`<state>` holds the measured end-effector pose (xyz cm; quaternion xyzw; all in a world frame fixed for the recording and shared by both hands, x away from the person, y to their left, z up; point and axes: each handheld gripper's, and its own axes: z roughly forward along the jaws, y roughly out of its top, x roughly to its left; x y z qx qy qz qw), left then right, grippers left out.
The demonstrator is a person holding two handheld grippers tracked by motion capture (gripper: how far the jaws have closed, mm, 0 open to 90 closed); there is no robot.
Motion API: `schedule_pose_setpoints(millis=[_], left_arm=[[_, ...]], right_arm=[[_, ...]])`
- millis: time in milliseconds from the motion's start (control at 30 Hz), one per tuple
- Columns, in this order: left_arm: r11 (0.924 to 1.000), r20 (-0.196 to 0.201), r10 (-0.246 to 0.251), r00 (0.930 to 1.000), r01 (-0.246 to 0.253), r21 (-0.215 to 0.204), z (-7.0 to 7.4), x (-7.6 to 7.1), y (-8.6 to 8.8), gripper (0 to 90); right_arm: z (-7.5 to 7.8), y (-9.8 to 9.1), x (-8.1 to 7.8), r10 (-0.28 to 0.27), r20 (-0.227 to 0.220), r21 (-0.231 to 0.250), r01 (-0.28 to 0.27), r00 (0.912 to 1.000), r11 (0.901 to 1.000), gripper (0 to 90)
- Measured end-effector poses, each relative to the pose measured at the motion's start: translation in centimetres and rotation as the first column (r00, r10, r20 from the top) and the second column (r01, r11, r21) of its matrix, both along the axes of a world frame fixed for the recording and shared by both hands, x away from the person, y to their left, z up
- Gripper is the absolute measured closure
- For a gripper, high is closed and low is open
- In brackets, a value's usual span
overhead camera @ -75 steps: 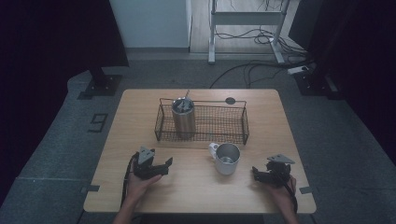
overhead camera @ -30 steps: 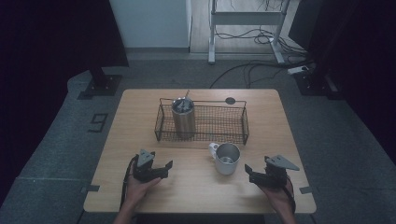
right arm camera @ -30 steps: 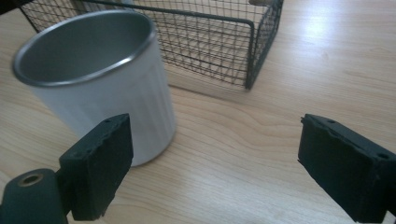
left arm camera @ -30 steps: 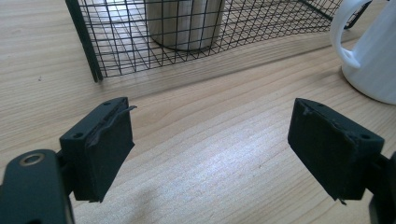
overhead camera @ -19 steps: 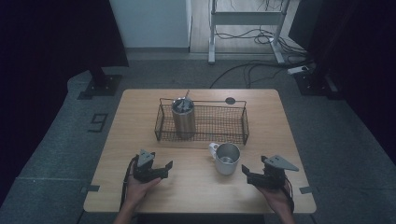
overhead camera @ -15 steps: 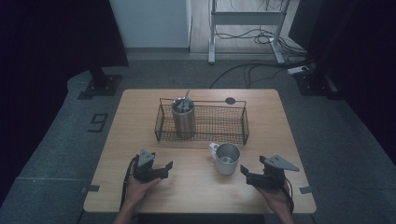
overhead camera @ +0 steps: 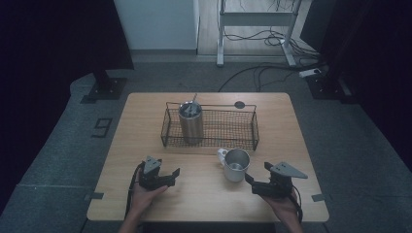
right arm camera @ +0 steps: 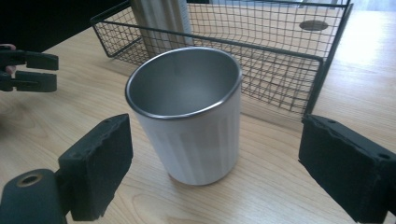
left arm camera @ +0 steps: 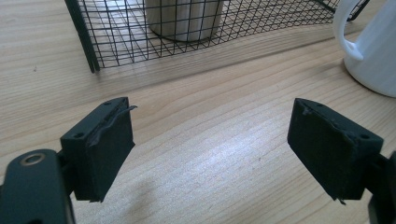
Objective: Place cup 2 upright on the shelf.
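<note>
Two hand-held grippers on the job, both released, nothing gripped. Right hand-held gripper [overhead camera: 257,173] sits low over the desk [overhead camera: 145,121], jaws spread wide and pointed at the mug [right arm camera: 187,116]. The pads flank the mug on both sides with clear gaps, no contact. Reads as pre-grasp alignment: the jaws are opened past the body width so they can slide around the wall without knocking it. The mug stands upright on the desk, just in front of the wire basket [overhead camera: 209,127], close to its near rail but apart from it, mouth up. Its handle points away from the right jaws, toward the basket and the left side, so the smooth wall faces the pads: a body grasp, not a handle grasp. Left hand-held gripper [left arm camera: 210,149] is parked over bare wood, well apart from the mug, jaws apart and empty; probably kept out of the way so the right side has the approach lane. A steel tumbler [overhead camera: 190,121] with a straw stands upright at the left end of the basket, leaving the right portion free; likely the drop spot for the mug, my guess. Risk: the mug is tall and light-looking, and an off-centre closure could tip it into the basket rail.
</note>
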<state>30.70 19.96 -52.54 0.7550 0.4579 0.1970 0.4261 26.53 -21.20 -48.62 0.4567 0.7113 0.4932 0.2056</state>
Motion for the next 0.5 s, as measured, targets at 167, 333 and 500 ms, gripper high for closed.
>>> schedule_pose_setpoints(millis=[167,333,500], left_arm=[[1.0000,-0.012,-0.008,0.9999,0.008,-0.005,0.0,0.1,0.0,14.6],[0.9998,-0.018,-0.017,0.9997,0.017,-0.010,0.0,0.1,0.0,14.6],[0.9997,-0.021,-0.021,0.9996,0.021,-0.011,0.0,0.1,0.0,14.6]], right_arm=[[0.1,0.7,0.0,0.017,-0.010,-0.001,-0.017,0.9998,0.9999,9.6],[0.2,1.6,0.2,0.033,-0.013,-0.012,-0.033,0.9994,0.9994,8.2],[0.2,2.4,0.6,0.038,-0.021,-0.009,-0.038,0.9991,0.9992,7.2]])
